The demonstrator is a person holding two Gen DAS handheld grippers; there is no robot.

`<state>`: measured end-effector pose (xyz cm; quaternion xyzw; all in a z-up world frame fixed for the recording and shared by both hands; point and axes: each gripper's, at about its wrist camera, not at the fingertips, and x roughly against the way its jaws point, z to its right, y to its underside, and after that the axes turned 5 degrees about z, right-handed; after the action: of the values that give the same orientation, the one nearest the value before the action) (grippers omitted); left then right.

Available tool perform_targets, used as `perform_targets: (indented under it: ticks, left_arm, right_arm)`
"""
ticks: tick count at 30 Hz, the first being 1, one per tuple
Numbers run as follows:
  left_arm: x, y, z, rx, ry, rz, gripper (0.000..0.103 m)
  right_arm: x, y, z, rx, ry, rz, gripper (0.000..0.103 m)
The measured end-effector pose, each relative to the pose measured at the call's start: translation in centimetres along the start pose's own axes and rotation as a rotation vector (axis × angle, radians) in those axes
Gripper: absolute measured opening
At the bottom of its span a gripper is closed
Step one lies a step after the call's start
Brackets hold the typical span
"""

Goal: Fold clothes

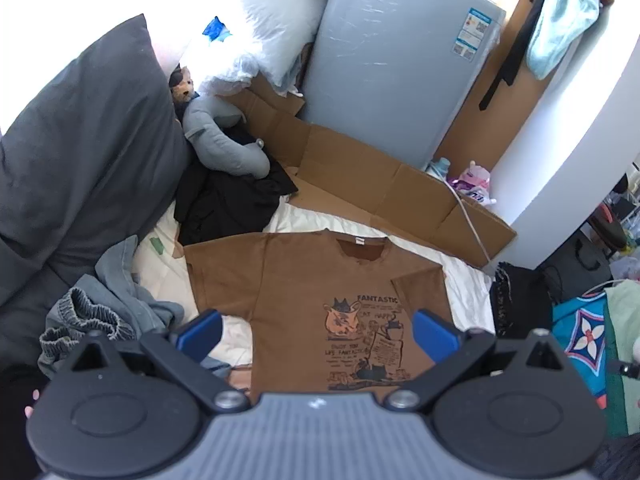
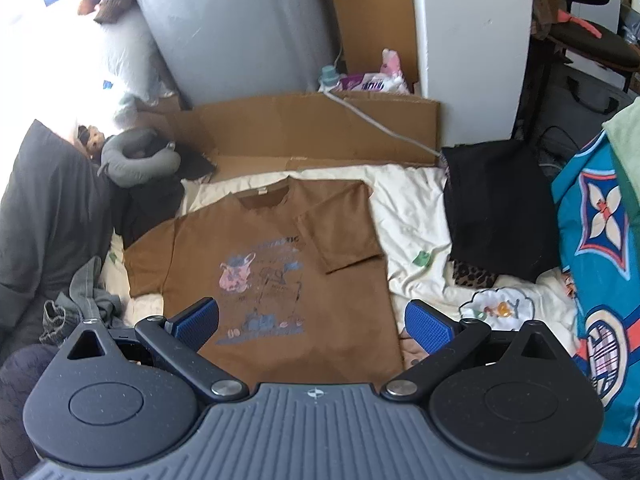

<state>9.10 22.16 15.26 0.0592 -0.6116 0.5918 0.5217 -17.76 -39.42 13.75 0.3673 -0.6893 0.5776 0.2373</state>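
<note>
Brown graphic T-shirt lies front-up on the cream bedsheet, collar at the far end, hem toward the cameras. Its right sleeve is folded inward over the chest, partly covering the print; left sleeve is spread out flat. Print reads "FANTASTIC" with cat drawings.

Left gripper hovers above the near part of the shirt, jaws spread wide, blue pads apart with nothing between them. Right gripper hovers over the near hem area, also wide, empty; its right pad sits above the sheet just right of the shirt's edge.

Left of the shirt: crumpled grey-blue shorts with elastic waistband, near a dark grey pillow. Far left: black garment with a grey neck pillow on it, small plush toy behind. Flattened cardboard runs along the far edge of the bed, a wrapped grey mattress standing upright behind it. Right of the shirt: folded black cloth on the sheet, teal patterned blanket at far right.
</note>
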Motion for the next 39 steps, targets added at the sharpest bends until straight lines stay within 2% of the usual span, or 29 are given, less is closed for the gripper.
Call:
perform_targets:
  ticks: [11, 25, 34, 39]
  left_arm:
    - [-2.5, 2.6, -2.4, 0.072, -0.060, -0.012, 0.102]
    - [-6.6, 5.1, -4.0, 0.027, -0.077, -0.069, 0.102]
    - [-11.6, 6.2, -5.3, -0.034, -0.086, -0.103, 0.101]
    - [-15.2, 7.1, -7.4, -0.030, -0.083, -0.105, 0.093]
  right_arm:
    - [-3.9, 3.0, -3.0, 0.029, -0.037, -0.036, 0.102]
    - [-8.4, 4.0, -5.6, 0.053, -0.066, -0.049, 0.102]
    - [-14.1, 4.2, -6.9, 0.074, -0.070, -0.057, 0.102]
    - [-18.8, 5.0, -7.8, 0.116, -0.088, -0.042, 0.102]
